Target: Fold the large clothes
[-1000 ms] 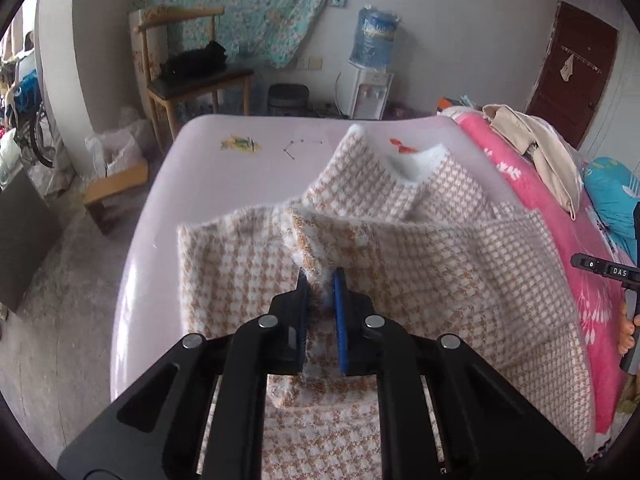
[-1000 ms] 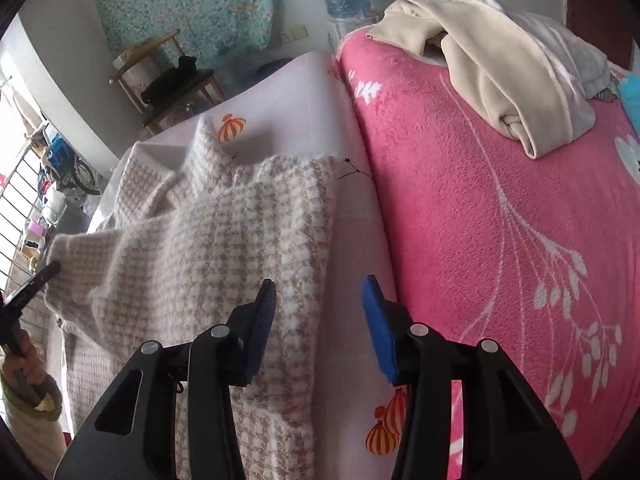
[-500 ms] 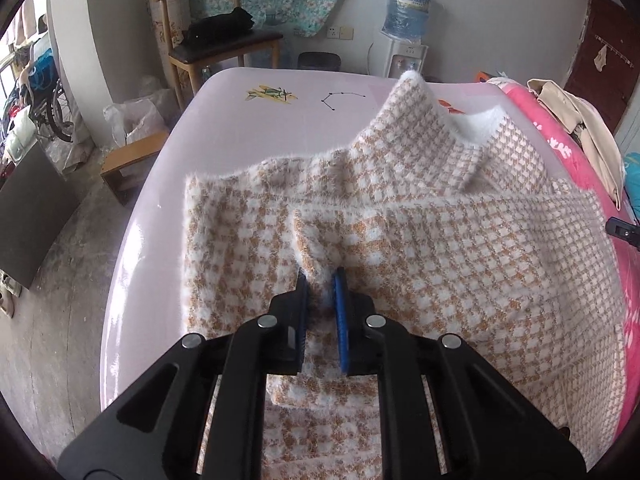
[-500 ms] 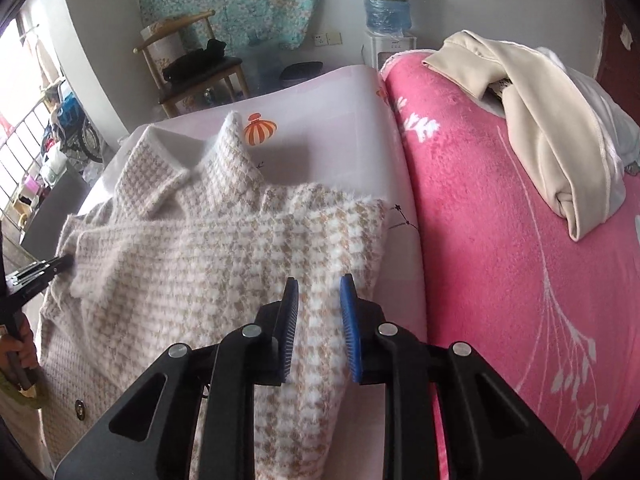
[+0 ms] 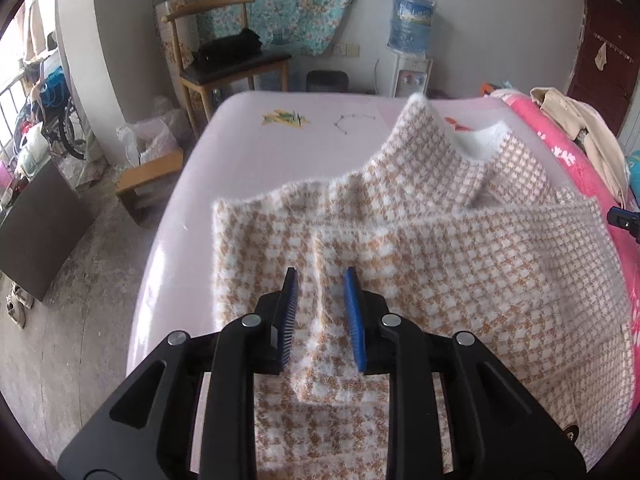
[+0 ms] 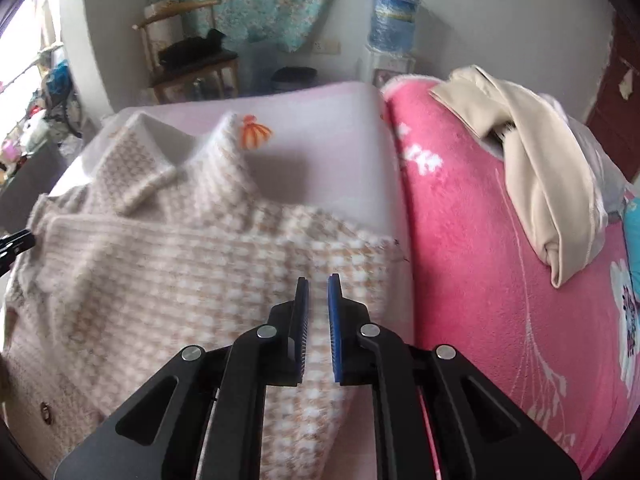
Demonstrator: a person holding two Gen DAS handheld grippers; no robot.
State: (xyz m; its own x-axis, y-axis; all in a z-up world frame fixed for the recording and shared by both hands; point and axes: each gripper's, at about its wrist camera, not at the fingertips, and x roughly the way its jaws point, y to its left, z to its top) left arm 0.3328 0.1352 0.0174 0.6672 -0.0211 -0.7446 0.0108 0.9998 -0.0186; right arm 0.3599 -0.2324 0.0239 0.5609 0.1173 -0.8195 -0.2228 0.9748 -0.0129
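Observation:
A fuzzy orange-and-white houndstooth coat point(image 5: 460, 264) lies spread on the pale pink bed sheet point(image 5: 248, 148), collar at the far end. My left gripper point(image 5: 320, 284) is open, its blue pads on either side of a folded sleeve edge lying flat on the coat. In the right wrist view the coat point(image 6: 168, 280) is blurred. My right gripper point(image 6: 318, 292) is shut on the coat's right edge near the sheet's border. The right gripper's tip shows at the left wrist view's right edge point(image 5: 624, 220).
A pink floral blanket point(image 6: 480, 240) covers the bed's right side with a beige garment point(image 6: 540, 168) piled on it. Beyond the bed stand a wooden chair point(image 5: 224, 60), a water dispenser point(image 5: 410, 52) and a low stool point(image 5: 148, 176) on the floor.
My left gripper has opened and let go of the sleeve fold, which now lies flat. My right gripper closed on the coat's right edge and lifted it slightly.

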